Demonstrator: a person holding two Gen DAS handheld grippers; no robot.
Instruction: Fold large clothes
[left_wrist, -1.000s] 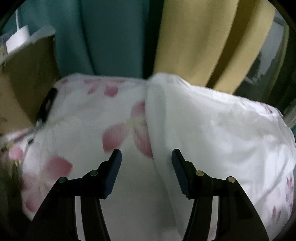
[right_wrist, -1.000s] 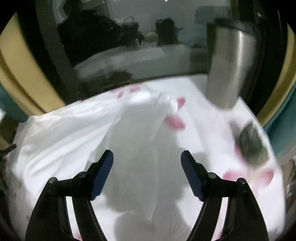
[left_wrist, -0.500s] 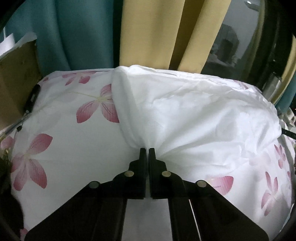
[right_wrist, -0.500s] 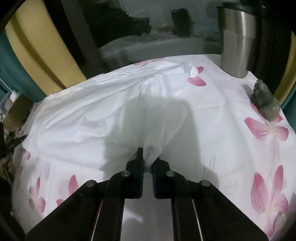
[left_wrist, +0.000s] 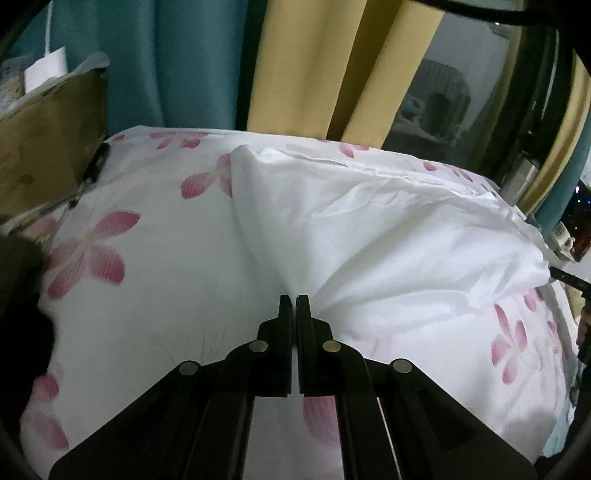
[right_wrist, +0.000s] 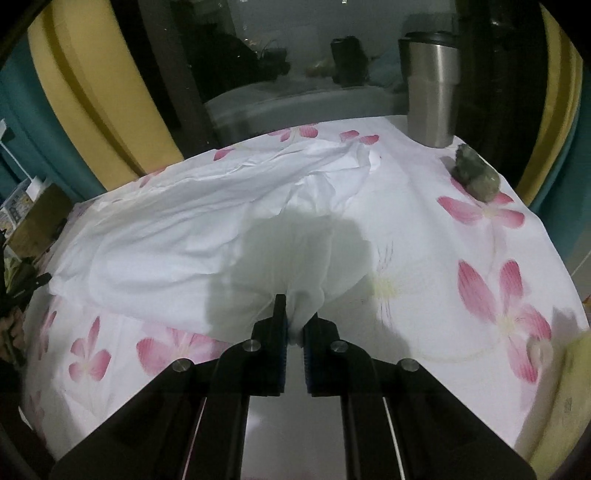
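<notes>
garment (left_wrist: 388, 236), plain white, lies on the floral sheet (left_wrist: 155, 295); we clamp its near edge with left gripper (left_wrist: 294, 301) and right gripper (right_wrist: 295, 314) at two corners, likely so the cloth lifts evenly toward the steel tumbler (right_wrist: 432, 92)

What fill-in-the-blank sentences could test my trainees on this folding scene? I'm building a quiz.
1. Both claws, left claw and right claw, are shut on the ____ garment.
2. The tablecloth has ____ flowers.
3. The steel tumbler stands ____.

Missing: white; pink; upright
</notes>
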